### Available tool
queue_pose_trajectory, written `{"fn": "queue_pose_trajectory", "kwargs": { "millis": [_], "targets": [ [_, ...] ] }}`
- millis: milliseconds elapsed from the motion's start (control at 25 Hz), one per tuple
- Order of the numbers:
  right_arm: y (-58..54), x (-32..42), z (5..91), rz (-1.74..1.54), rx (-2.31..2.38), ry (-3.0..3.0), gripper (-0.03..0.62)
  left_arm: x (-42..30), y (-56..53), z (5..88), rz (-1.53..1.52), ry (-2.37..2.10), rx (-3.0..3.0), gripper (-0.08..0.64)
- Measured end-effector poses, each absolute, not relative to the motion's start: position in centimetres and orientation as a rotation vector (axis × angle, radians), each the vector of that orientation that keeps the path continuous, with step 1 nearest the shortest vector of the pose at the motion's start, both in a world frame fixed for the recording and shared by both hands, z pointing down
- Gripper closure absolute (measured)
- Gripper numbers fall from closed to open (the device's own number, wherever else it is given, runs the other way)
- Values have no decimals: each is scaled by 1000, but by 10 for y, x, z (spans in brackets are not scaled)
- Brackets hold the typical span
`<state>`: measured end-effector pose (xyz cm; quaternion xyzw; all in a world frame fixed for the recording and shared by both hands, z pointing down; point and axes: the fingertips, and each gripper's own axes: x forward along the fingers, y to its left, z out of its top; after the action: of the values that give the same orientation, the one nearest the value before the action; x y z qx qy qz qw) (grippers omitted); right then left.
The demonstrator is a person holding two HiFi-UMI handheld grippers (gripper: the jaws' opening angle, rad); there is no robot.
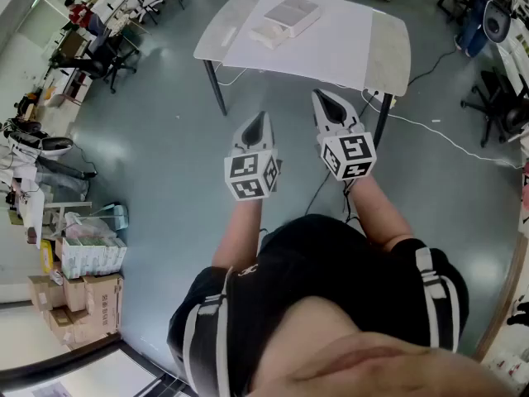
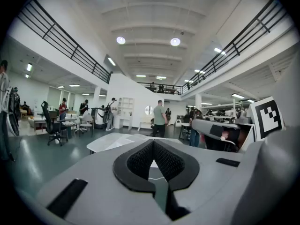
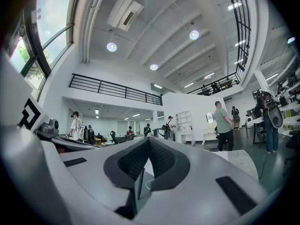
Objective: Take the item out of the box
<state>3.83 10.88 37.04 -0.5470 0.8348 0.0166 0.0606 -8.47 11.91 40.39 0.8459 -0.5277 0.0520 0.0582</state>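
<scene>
Black fabric with white stripes, the person's top (image 1: 331,304), fills the near edge of the head view, with both forearms stretched forward from it. The left gripper (image 1: 258,126), grey with black ribbed pads, points toward the white rectangular table on black legs (image 1: 347,48), and so does the matching right gripper (image 1: 329,106). Both hang over bare grey floor (image 1: 165,139), well apart from the table.

In the left gripper view the left gripper's (image 2: 153,143) pads meet at the tips with nothing between them. The right gripper's (image 3: 149,140) pads are likewise pressed together and empty.

A flat white cardboard box (image 1: 289,13) lies on the far part of the table, with a smaller white piece (image 1: 266,34) touching its near corner. Whether the box is open I cannot tell from here, and no item shows.

By my reckoning the task has not begun. Walking up, opening the box and lifting the item out all remain.
</scene>
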Motion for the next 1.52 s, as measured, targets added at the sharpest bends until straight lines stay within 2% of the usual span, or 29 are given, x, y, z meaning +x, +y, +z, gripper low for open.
{"fn": "queue_pose_trajectory", "kwargs": {
  "millis": [800, 1520],
  "targets": [
    [126, 102, 394, 4, -1628, 2541, 578, -32, 131, 422, 185, -1646, 2516, 548],
    [58, 101, 399, 44, -1567, 2608, 578, -14, 70, 432, 147, -1654, 2509, 548]
  ]
}}
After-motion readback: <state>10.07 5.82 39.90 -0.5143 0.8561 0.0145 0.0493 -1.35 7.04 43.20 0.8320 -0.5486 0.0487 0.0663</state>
